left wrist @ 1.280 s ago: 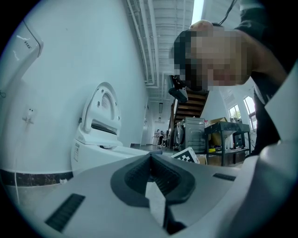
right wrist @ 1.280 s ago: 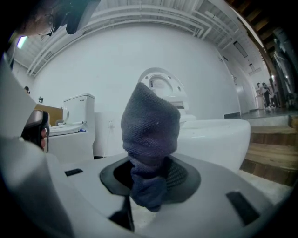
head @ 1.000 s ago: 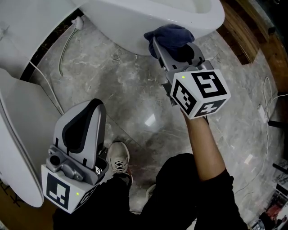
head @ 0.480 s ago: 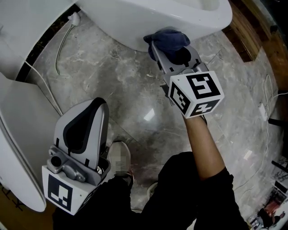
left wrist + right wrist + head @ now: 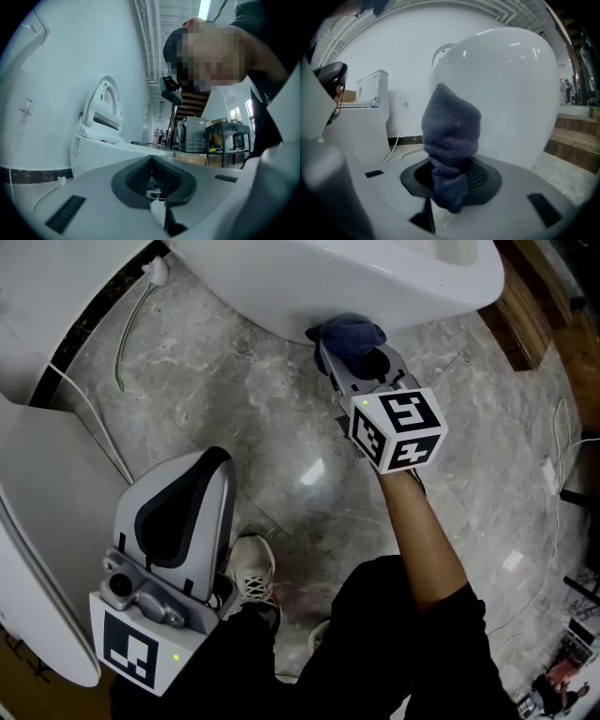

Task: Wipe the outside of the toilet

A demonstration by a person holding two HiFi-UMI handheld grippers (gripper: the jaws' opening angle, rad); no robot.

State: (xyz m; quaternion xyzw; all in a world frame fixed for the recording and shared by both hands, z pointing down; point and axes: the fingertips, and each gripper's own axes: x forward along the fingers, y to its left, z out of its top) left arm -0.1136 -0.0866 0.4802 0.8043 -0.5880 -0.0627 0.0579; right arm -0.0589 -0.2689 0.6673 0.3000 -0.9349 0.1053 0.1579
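The white toilet bowl (image 5: 309, 282) fills the top of the head view, and its rounded outer wall (image 5: 506, 89) looms in the right gripper view. My right gripper (image 5: 361, 357) is shut on a dark blue cloth (image 5: 347, 334), which presses against the bowl's lower outside. The cloth (image 5: 451, 140) stands bunched up between the jaws. My left gripper (image 5: 183, 512) hangs low at the left, away from the toilet, its jaws together with nothing between them (image 5: 151, 180). It points across at the toilet (image 5: 101, 140).
The floor is grey marble tile (image 5: 272, 427). A white cable (image 5: 89, 413) and a hose (image 5: 131, 324) run along the floor at upper left. A large white fixture (image 5: 37, 521) stands at the left. My shoe (image 5: 248, 573) is below, wooden steps (image 5: 525, 324) at the right.
The right gripper with the cloth has moved further under the bowl, up and away from me. The left gripper has stayed in place.
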